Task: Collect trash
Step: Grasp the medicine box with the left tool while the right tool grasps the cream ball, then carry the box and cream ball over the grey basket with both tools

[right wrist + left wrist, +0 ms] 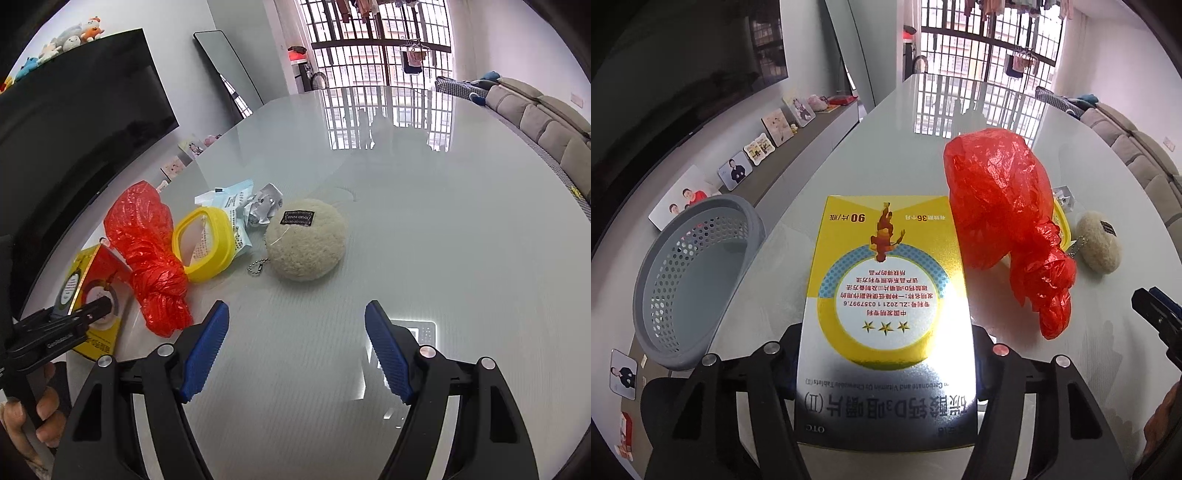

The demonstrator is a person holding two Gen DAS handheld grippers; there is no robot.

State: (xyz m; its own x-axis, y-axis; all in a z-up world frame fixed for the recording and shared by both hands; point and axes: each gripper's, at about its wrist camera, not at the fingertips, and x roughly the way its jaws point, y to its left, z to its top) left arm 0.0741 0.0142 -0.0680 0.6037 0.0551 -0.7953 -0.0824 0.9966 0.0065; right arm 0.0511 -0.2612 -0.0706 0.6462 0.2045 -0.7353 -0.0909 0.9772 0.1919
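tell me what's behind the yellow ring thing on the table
Behind the yellow ring lie a light blue printed packet and crumpled paper. The ring covers the packet's near part; what lies under the packet is hidden.

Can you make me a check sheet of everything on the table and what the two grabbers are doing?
Surface: glossy pale table, reflecting the window bars.
Job's things: yellow medicine box; red plastic bag, knotted; crumpled paper; torn blue-white wrapper; grey perforated basket at the table's left edge.
Clutter: yellow-rimmed lid; fluffy cream pouch with ball chain.
Grippers: left gripper shut on the yellow medicine box; right gripper open, holding nothing, above bare table.
Cables: nothing seen.
Surroundings: TV, photo frames on a shelf, sofa, barred window.
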